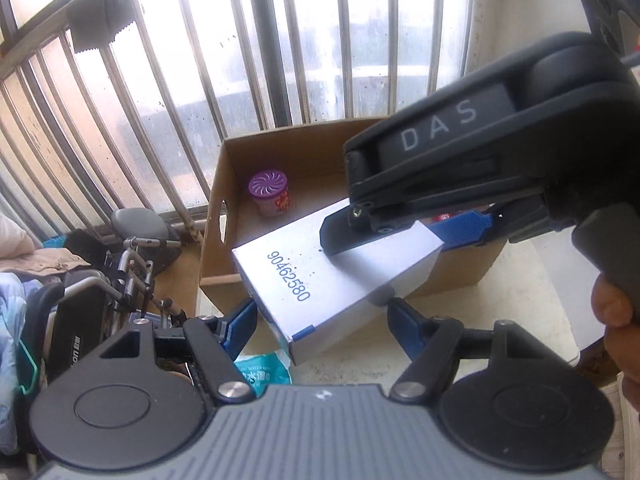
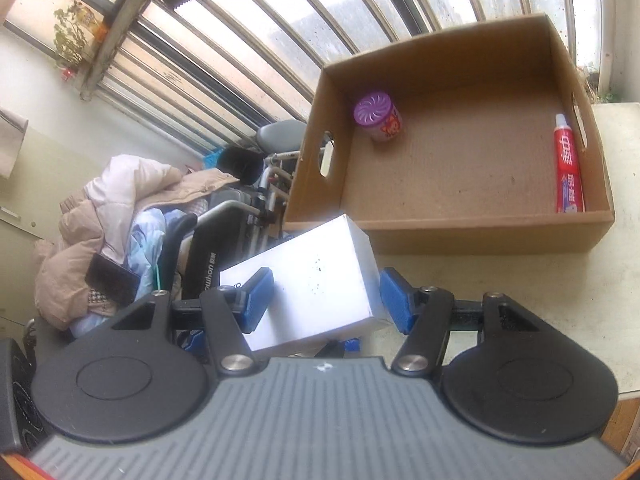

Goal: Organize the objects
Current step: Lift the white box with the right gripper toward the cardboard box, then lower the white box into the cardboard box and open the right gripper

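Observation:
A white carton (image 1: 320, 276) printed 90462580 is held in the air in front of the brown cardboard box (image 1: 224, 184). My left gripper (image 1: 320, 320) has its blue pads on both sides of the carton's near end. My right gripper (image 1: 404, 232) comes in from the right and clamps the carton's far end. In the right wrist view the carton (image 2: 320, 288) sits between my right gripper's (image 2: 320, 300) blue pads, near the box's (image 2: 480, 232) front left corner. Inside the box stand a purple-lidded jar (image 2: 378, 116) and a red toothpaste tube (image 2: 568, 168).
The box rests on a pale table (image 2: 560, 280) by a barred window (image 1: 200, 60). A wheelchair (image 1: 100, 300) with clothes piled on it (image 2: 120, 208) stands left of the table. A teal packet (image 1: 264, 372) lies below the carton.

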Available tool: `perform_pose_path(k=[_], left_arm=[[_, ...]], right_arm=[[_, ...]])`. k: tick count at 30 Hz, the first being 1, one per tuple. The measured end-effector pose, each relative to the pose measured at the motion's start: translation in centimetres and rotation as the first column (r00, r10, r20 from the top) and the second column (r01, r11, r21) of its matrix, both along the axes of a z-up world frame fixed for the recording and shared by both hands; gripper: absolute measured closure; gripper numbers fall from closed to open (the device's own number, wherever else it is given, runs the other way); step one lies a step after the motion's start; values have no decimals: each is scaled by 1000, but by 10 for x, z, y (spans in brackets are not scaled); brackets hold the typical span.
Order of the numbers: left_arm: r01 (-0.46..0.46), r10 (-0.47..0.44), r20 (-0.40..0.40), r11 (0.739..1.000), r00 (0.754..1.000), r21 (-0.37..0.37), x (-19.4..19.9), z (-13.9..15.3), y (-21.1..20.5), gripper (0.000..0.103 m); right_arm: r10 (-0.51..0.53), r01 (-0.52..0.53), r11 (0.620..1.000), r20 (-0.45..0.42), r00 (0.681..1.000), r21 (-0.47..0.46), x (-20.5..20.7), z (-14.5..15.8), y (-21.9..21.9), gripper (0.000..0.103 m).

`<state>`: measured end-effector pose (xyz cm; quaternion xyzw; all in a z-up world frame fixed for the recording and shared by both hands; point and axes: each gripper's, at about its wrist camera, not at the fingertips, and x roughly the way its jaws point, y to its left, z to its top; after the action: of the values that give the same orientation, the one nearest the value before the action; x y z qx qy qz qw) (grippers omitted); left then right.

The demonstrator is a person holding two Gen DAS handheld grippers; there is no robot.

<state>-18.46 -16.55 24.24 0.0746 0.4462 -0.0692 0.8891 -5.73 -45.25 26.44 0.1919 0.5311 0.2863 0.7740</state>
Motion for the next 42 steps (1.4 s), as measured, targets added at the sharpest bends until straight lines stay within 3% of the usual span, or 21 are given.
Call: perform_pose_path(k=[5,12,18,23,28,34,42], left_arm=[[-10,10,2,1000,1000,4,51,8,6,30],[2,-1,-32,1000,999,21,155,-1,-1,29],[35,-32,-93,999,995,34,252,-32,-17,29],[6,-5,-199,1000,980,4,305,-72,-33,29],[-57,58,-278,998,959,12,341,-117,-45,29],[-147,141,-360,989,922,12,371,-159,-45,29],[-100,126,-406,991,905,84,371,-196,-57,31]], right_arm=[[-8,8,1000,0,1000,21,33,14,0,44],[-15,16,998,-28,999,58,114,4,-5,44],[-44,49,997,-73,996,62,197,-28,-12,44],[-19,21,1000,-131,991,15,250,-70,-14,44],[14,-13,1000,-231,973,5,292,-123,-17,44],[65,-72,997,-235,970,-20,312,-164,-7,44],[124,-140,988,-214,969,-63,313,-198,-3,44]])
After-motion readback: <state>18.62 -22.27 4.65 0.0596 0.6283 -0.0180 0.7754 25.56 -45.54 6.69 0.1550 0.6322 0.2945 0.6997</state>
